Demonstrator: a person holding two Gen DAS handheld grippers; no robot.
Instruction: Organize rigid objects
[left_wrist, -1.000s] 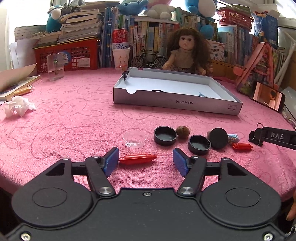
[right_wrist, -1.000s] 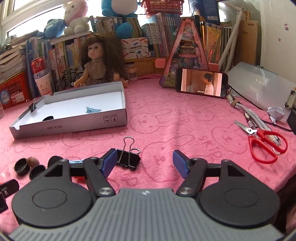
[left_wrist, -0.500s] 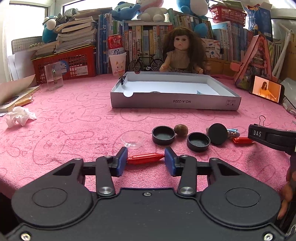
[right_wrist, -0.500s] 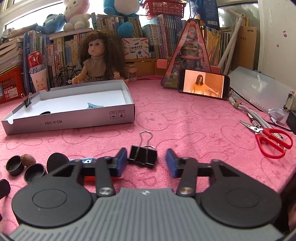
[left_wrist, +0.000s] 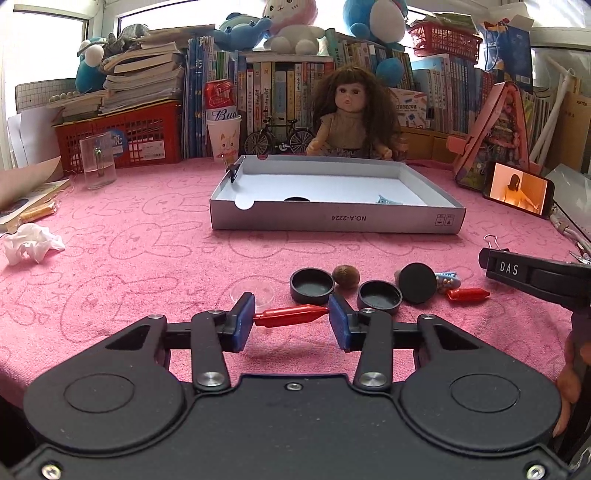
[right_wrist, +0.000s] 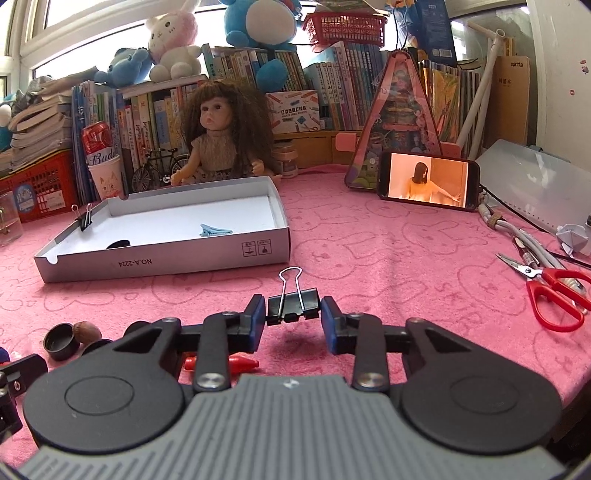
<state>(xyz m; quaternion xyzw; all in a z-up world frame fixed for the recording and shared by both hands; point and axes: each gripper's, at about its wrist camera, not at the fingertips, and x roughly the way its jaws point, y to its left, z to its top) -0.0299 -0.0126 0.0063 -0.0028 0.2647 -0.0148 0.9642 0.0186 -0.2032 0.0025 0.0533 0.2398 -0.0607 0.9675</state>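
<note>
- Claws first: left claw (left_wrist: 291, 318) grasps a red crayon-shaped piece (left_wrist: 291, 316) end to end; right claw (right_wrist: 293, 316) pinches a black binder clip (right_wrist: 293, 305) by its sides.
- Both objects sit near the counter's front edge, seemingly just above the pink cloth (a shadow shows beneath each).
- Advice: lift straight up, keep each grip firm, then carry toward the open grey box (left_wrist: 334, 221) mid-counter.
- Crayon piece is glossy and tapered; it could slip or pivot.
</note>
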